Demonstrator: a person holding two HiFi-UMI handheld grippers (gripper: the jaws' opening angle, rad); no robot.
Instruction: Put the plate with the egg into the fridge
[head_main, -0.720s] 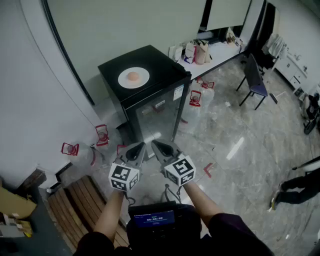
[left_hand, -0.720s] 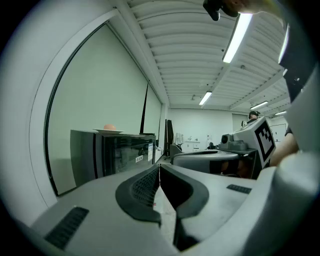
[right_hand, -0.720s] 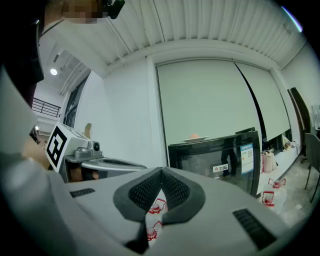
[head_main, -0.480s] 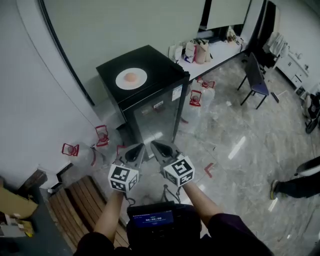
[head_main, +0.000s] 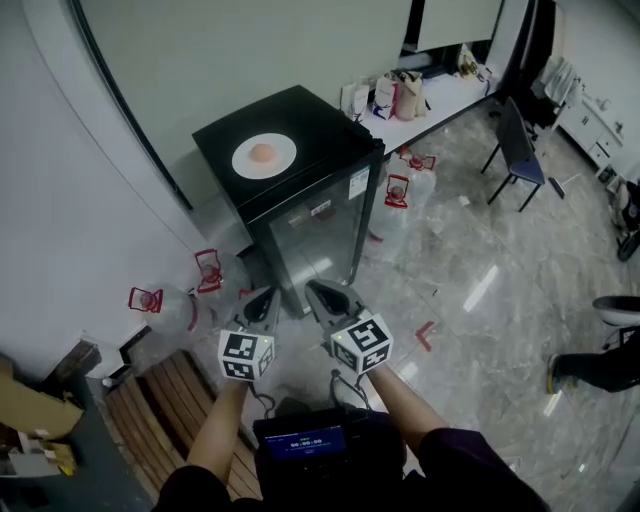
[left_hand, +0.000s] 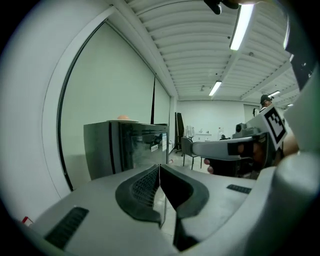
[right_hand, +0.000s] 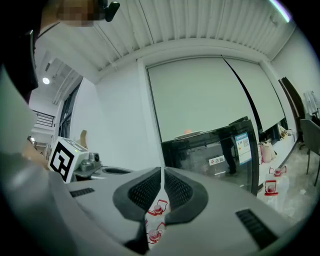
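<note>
While the round white plate with its brownish egg sits atop the black glass-door fridge, left gripper and right gripper, jaws together, hover over glossy marble floor.

Your left gripper, jaws closed together with nothing between them, points toward the fridge. The plate with the egg sits on the fridge top. At right, your right gripper lies level, your hand wrapped round it. A chair stands beyond the fridge.
</note>
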